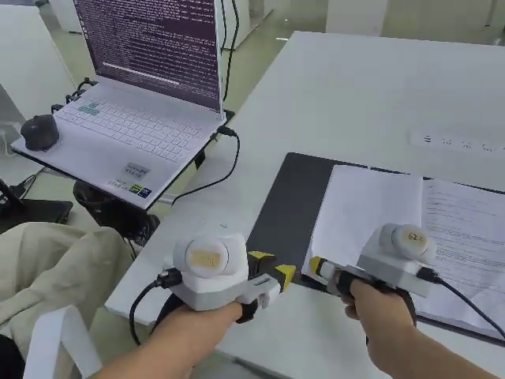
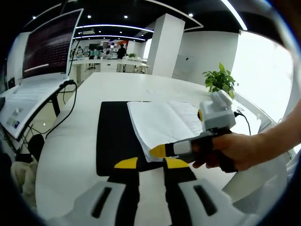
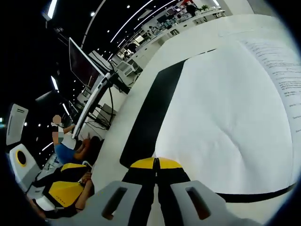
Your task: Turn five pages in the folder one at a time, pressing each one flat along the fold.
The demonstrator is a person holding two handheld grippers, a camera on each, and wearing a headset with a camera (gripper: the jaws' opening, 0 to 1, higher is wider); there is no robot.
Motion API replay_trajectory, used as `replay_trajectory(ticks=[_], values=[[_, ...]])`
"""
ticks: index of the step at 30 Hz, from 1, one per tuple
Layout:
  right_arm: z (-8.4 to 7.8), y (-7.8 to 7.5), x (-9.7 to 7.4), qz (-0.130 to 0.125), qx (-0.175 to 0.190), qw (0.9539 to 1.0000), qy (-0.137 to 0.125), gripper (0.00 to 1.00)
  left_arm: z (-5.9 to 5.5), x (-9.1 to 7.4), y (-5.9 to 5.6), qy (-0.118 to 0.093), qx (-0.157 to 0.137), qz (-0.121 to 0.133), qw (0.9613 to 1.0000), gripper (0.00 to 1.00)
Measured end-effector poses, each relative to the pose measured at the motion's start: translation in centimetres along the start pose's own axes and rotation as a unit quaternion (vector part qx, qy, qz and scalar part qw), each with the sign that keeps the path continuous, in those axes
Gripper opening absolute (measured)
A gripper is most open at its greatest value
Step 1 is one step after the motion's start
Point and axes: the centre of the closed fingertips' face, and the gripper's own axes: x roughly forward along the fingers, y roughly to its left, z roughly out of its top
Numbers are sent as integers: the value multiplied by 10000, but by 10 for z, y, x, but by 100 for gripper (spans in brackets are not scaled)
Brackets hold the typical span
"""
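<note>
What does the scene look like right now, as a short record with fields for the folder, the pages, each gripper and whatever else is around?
folder: black, open on the white table
left page: blank side up, slightly bowed
right page: printed text up
left gripper: open, tips at the folder's near left edge
right gripper: shut, tips at the left page's near corner; unclear whether a sheet is pinched
nearby: laptop, screen on, mouse beside it, left of the table
</note>
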Motion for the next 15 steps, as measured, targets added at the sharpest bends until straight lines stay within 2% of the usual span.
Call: replay_trajectory(ticks=[5,7,8,11,12,15], values=[[-3,-1,0,54,7,10000,-21,0,0,2,-1,15,-6,7,10000,18],[-5,7,0,364,121,9993,-9,3,-1,5,-3,49,30,2,10000,18],[-8,6,-1,377,113,9992,72,5,-2,7,-4,71,41,-13,10000,18],[-6,8,-6,501,146,9986,-30,9,-3,13,-6,129,85,-31,9999,18],[-1,11,-11,648,308,9973,-146,8,-3,15,-6,133,89,-34,9999,18],[9,4,-27,699,402,9962,-332,7,-5,27,-9,179,112,-77,9997,17]])
